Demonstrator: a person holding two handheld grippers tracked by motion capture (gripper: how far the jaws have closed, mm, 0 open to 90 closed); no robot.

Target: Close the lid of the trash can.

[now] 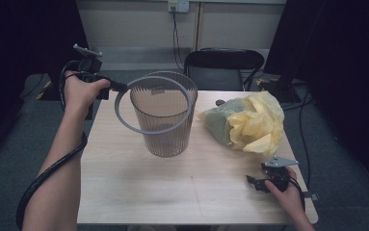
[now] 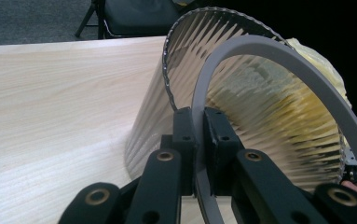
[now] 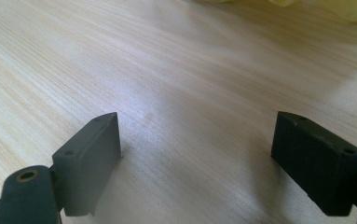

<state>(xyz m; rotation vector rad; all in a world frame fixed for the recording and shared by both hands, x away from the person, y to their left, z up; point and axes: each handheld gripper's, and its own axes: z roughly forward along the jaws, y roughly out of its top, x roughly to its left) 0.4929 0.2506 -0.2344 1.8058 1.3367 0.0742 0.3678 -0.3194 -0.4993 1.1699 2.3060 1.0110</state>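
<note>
Two left fingers (image 2: 185, 135) pinching grey ring (image 2: 241, 49)

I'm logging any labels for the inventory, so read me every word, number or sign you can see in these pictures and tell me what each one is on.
No text can be read anywhere.
Small pale sticker inside the ribbed translucent grey waste bin: too small and blurred to read.
White wall socket on the back wall: no legible marking.
Grey plastic ring, crumpled yellow plastic bag, light wooden table: no writing.
</note>
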